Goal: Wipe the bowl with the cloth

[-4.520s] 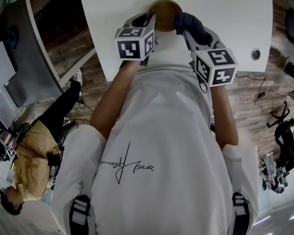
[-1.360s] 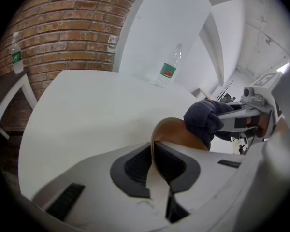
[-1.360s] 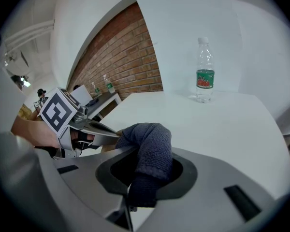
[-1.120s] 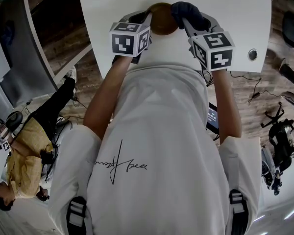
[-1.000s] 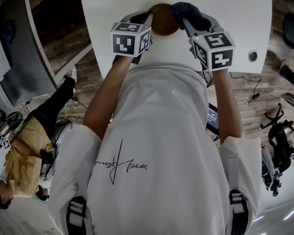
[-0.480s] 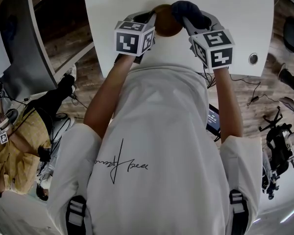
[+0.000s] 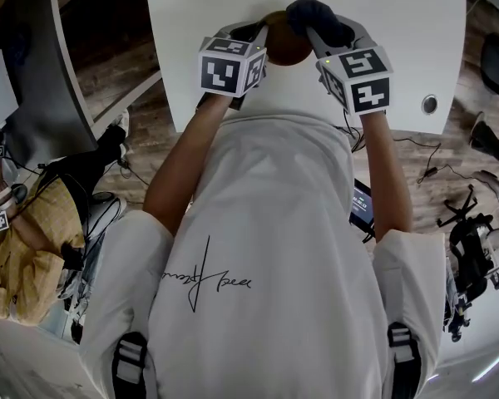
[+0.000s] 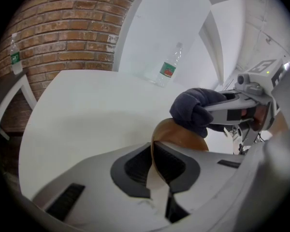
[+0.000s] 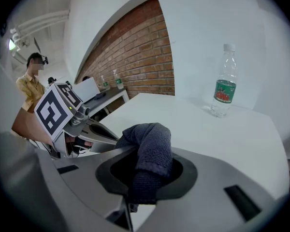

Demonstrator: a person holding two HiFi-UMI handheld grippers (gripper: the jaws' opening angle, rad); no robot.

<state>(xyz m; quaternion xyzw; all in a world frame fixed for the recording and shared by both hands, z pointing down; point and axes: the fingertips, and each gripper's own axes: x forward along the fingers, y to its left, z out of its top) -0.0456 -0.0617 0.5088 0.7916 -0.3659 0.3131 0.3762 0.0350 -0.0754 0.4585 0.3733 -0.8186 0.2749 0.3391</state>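
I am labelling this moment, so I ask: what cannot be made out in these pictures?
- The brown round bowl: not seen in the right gripper view, apparently behind the dark blue cloth.
- Where cloth meets bowl: head view, covered by the cloth itself.
- The clear plastic bottle: label print too small, both gripper views.

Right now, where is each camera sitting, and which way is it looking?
Head view: on the person's head, looking steeply down at the table, bowl and cloth; forearms, white shirt, left gripper and right gripper show.
Left gripper view: rides that gripper, looking along jaws shut on the bowl's rim, toward a water bottle.
Right gripper view: rides that gripper, looking along jaws shut on the cloth, toward the same bottle.
Shared: both gripper views show the bottle and the other gripper.
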